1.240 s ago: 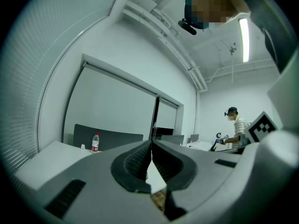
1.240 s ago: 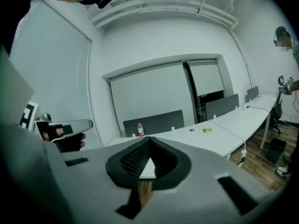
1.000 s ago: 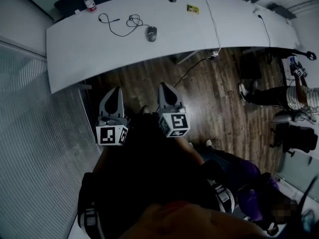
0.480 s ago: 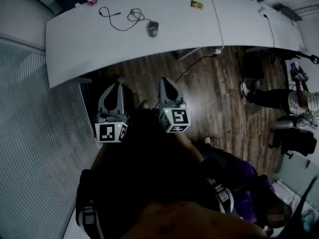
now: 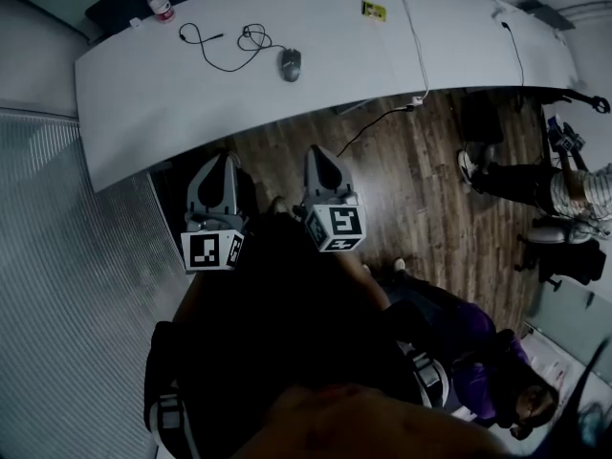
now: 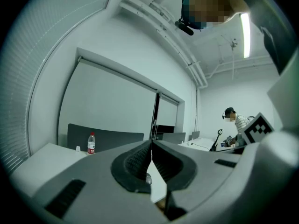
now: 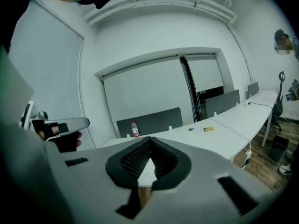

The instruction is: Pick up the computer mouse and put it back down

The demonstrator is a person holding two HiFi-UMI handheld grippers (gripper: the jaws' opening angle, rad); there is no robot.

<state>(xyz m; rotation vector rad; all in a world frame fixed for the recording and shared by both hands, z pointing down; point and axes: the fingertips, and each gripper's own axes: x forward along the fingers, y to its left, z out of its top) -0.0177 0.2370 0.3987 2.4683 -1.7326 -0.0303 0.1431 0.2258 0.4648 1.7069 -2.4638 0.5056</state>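
Two grippers hang shut and empty over the dark wood floor (image 5: pixel 411 180): the left gripper (image 5: pixel 219 163) and the right gripper (image 5: pixel 322 157) each show their ribbed pads pressed together at the tips with nothing between them. The computer mouse (image 5: pixel 290 63) lies on the long curved white desk (image 5: pixel 172 94), well apart from both grippers and beyond the desk's near edge. Its black cord (image 5: pixel 229 48) trails off to the left in loose loops. A water bottle (image 5: pixel 159 4) stands near the desk's far left corner, and a small yellow label (image 5: pixel 373 10) lies to the right of the mouse. The task looks not yet begun; either gripper must first reach the desk and open its jaws. The mouse is probably light and rigid, with a smooth rounded plastic shell that could slide out of a pinch taken too high on the dome. The better hold seems to be across its two flanks at the waist, low on the body, with the pads square to the sides. The cord will likely drag a little, so a modest, straight lift should keep the mouse from twisting.
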